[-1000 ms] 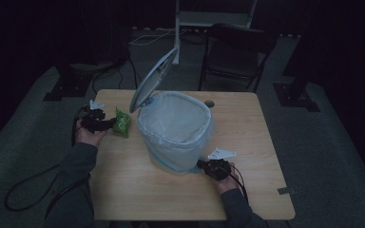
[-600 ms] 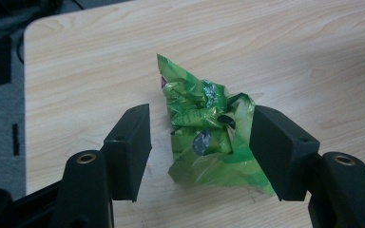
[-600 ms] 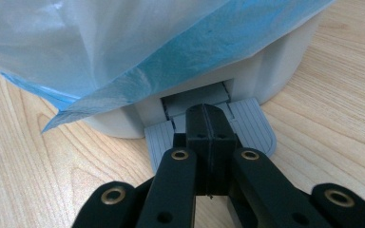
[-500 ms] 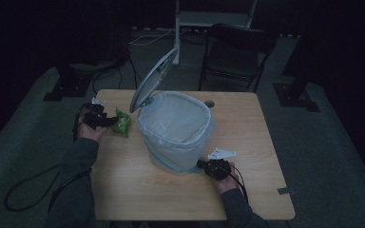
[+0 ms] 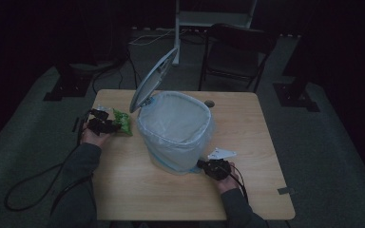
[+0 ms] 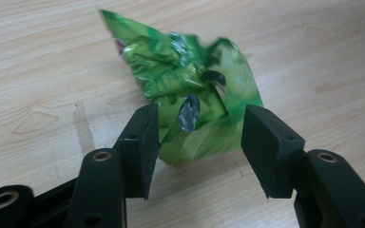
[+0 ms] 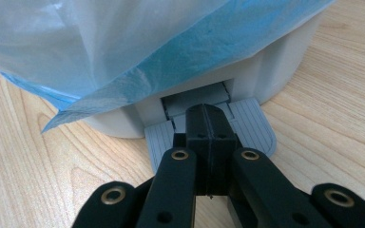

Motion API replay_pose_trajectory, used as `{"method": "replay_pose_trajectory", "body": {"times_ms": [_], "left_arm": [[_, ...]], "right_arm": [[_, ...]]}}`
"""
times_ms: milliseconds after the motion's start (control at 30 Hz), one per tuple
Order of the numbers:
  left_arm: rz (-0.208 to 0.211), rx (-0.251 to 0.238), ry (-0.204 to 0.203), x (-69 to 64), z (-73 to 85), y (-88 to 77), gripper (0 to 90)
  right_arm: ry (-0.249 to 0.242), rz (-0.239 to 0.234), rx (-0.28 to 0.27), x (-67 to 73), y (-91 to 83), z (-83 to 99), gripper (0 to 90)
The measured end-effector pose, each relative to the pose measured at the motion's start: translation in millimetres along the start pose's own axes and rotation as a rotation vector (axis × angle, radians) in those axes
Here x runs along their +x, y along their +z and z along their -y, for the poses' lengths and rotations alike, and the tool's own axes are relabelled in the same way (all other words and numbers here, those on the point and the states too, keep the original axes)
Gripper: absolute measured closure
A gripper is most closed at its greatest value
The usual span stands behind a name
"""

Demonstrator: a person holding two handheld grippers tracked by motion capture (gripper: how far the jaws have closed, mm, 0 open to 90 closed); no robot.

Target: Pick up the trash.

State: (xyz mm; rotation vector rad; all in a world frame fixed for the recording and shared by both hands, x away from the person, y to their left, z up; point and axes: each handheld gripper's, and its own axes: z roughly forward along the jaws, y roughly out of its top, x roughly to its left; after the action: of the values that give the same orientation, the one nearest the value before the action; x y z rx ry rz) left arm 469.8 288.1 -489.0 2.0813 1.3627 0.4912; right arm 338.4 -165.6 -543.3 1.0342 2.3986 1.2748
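**Lined bin stands open; green wrapper lies between the left tongs**

A pedal bin [image 5: 176, 130] stands near the middle of the bench [image 5: 261, 190], its lid [image 5: 153, 80] tilted up on the side toward the bench's far left corner. A pale blue bag [image 7: 123, 52] lines it and hangs over the rim and down the wall. From the high view the inside looks pale and bare, though the picture is too dim to tell what lies at the bottom.

The right tongs [image 7: 208, 124] are closed, with nothing between them, and rest on the grey foot pedal [image 7: 252, 130] at the bin's base, on the side toward the near edge. The bag's hem hides the upper part of the base there.

The crumpled green wrapper [image 6: 190, 95] lies on the bench close to its left edge, just beside the bin. The left tongs [image 6: 199, 130] stand on either side of its near end; their jaws have just been closing, one touching the foil and the other still a little apart. The wrapper's print is too creased to read.
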Motion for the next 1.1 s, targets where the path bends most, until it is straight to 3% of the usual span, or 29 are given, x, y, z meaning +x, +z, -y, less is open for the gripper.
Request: {"method": "replay_pose_trajectory", "body": {"times_ms": [133, 167, 367, 733, 1100], "left_arm": [[-0.005, -0.008, 0.034, -5.0, 3.3, 0.0, 50.7], [-0.007, -0.019, 0.071, -8.9, 5.2, 0.1, 52.5], [-0.022, -0.044, 0.104, -13.8, 4.4, -0.5, 56.1], [-0.038, -0.042, 0.082, -17.7, -1.7, 10.1, 58.7], [-0.028, -0.037, 0.093, -24.1, -2.0, 13.1, 74.4]], "right_arm": [[0.001, 0.0, 0.0, 0.0, 0.0, 0.0, 89.9], [0.002, 0.0, 0.0, 0.0, 0.0, 0.1, 89.9], [0.003, -0.002, 0.0, -0.3, 0.0, 0.1, 89.9], [0.005, -0.004, -0.001, -0.6, 0.0, 0.1, 89.9], [0.005, -0.003, -0.001, -0.5, 0.0, 0.1, 89.9]]}}
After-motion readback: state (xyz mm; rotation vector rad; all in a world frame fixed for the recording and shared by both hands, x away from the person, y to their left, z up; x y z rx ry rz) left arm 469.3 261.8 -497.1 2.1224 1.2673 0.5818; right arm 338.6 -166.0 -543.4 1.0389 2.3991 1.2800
